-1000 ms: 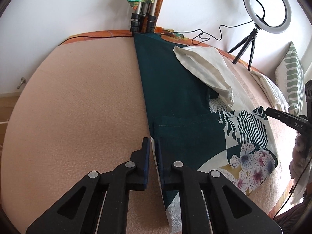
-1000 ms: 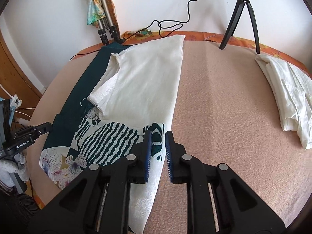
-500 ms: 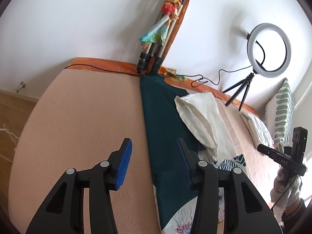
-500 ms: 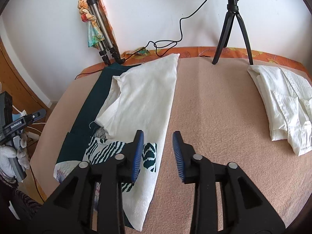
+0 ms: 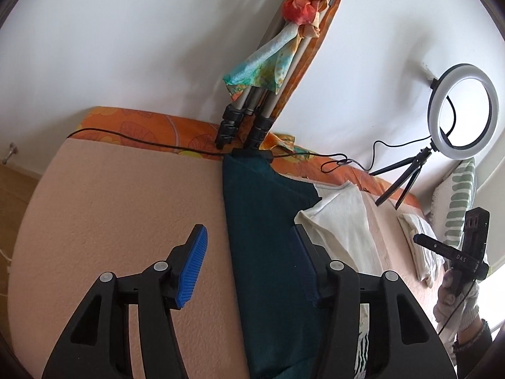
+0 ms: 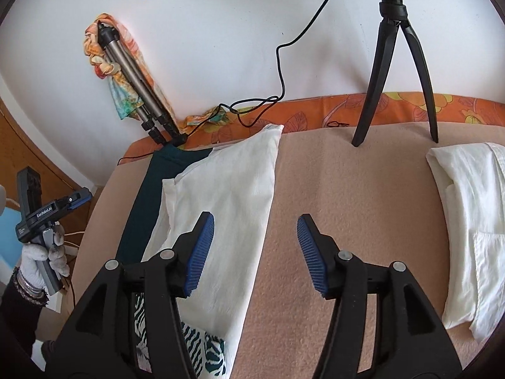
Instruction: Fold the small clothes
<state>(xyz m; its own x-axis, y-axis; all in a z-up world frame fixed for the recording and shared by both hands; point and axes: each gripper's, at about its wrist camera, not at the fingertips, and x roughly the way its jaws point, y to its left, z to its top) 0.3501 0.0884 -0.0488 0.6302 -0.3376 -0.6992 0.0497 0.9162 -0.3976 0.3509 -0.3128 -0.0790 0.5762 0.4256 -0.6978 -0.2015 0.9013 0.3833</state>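
A dark teal garment (image 5: 265,237) with a patterned lower part lies lengthwise on the peach blanket (image 5: 126,208); it also shows in the right wrist view (image 6: 139,208). A white cloth (image 6: 230,202) lies over its right side, also seen in the left wrist view (image 5: 344,221). My left gripper (image 5: 252,271) is open and empty, raised above the teal garment's left edge. My right gripper (image 6: 255,252) is open and empty above the white cloth's right edge.
A folded white shirt (image 6: 473,221) lies at the right of the blanket. A ring light on a small tripod (image 5: 460,113) and a folded tripod with a colourful scarf (image 5: 268,75) stand at the far edge by the wall. A black cable (image 6: 262,101) runs there.
Both grippers have opened from shut, letting go of the cloth edges, and have lifted and tilted up away from the garments.
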